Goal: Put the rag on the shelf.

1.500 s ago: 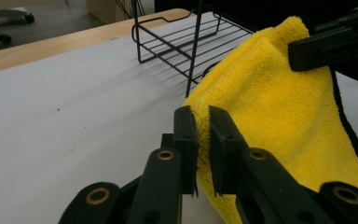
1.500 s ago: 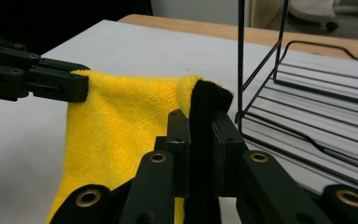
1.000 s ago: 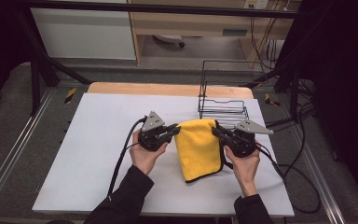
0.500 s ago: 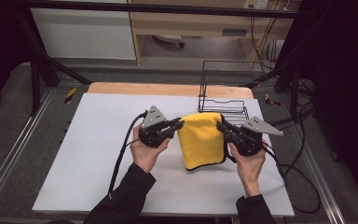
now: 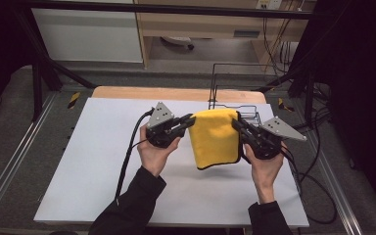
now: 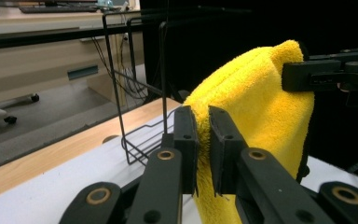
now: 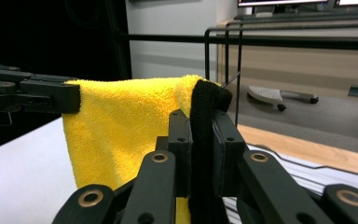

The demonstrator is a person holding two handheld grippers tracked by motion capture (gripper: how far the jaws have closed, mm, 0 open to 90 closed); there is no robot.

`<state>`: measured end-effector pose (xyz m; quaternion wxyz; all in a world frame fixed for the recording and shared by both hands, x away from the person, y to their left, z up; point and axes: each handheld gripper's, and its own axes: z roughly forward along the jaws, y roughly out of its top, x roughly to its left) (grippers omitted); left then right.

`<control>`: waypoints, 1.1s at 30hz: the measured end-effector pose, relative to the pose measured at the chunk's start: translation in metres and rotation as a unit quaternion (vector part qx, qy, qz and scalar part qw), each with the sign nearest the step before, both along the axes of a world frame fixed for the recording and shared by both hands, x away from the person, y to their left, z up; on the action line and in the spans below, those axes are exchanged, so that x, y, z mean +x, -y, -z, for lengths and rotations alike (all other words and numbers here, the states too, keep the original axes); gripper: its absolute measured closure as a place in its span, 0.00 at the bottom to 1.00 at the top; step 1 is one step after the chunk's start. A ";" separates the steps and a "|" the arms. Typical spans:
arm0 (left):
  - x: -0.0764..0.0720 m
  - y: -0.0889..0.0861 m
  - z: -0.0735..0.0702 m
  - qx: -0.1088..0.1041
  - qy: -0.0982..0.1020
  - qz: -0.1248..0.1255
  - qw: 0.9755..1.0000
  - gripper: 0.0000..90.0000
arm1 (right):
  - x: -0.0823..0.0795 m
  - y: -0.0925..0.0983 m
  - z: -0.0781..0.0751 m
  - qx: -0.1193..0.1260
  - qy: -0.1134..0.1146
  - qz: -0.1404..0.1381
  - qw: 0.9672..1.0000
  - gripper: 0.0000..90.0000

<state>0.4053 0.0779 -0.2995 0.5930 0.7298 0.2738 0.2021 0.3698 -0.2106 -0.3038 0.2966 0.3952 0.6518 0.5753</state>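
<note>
**Tech A:** Status of both grippers?

**Tech B:** Left gripper (image 5: 188, 122) has jaws clamped on the left top corner of the yellow cloth (image 5: 214, 137). Right gripper (image 5: 237, 125) has jaws clamped on the right top corner, at the black edge binding (image 7: 205, 100). Cloth hangs folded betw. the two, lifted off the white worktop (image 5: 93, 161), right of centre. Whether the bottom hem clears the surface, can't tell from the high view.

**Tech A:** Failure modes from here?

**Tech B:** Three, in my judgement.
1. Slip at left grip. Left gripper view shows only a thin bite of pile betw. the jaws (image 6: 203, 135). If the hands spread too far apart, tension may pull that corner out; cloth then swings from the right gripper alone.
2. Snag on the wire rack (image 5: 232, 105). It stands just beyond the cloth, at the far right of the worktop. Any forward carry w/o enough height may catch the terry loops on the upright wires or push the rack over the edge.
3. Fold loss. Layers aren't pinned below the grips; a quick move may open them.

**Tech A:** Cables?

**Tech B:** Left gripper's cable (image 5: 129, 147) trails across the worktop near the person's left hand (image 5: 152, 152). Low risk, but it may drag under the cloth if it's laid down to the left.
</note>
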 end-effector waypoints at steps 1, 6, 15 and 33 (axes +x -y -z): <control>0.000 0.000 -0.002 -0.002 0.002 0.000 1.000 0.92 | 0.000 0.000 -0.002 0.002 0.004 0.001 1.000 0.90; 0.001 0.003 -0.011 -0.012 0.011 0.000 1.000 0.92 | -0.002 0.002 -0.009 0.007 0.015 0.005 1.000 0.90; 0.004 0.007 -0.025 -0.027 0.022 0.000 0.999 0.92 | -0.002 0.006 -0.023 0.020 0.035 0.012 0.999 0.90; 0.009 0.015 -0.052 -0.060 0.047 0.002 0.997 0.92 | -0.003 0.012 -0.052 0.022 0.074 0.026 0.997 0.90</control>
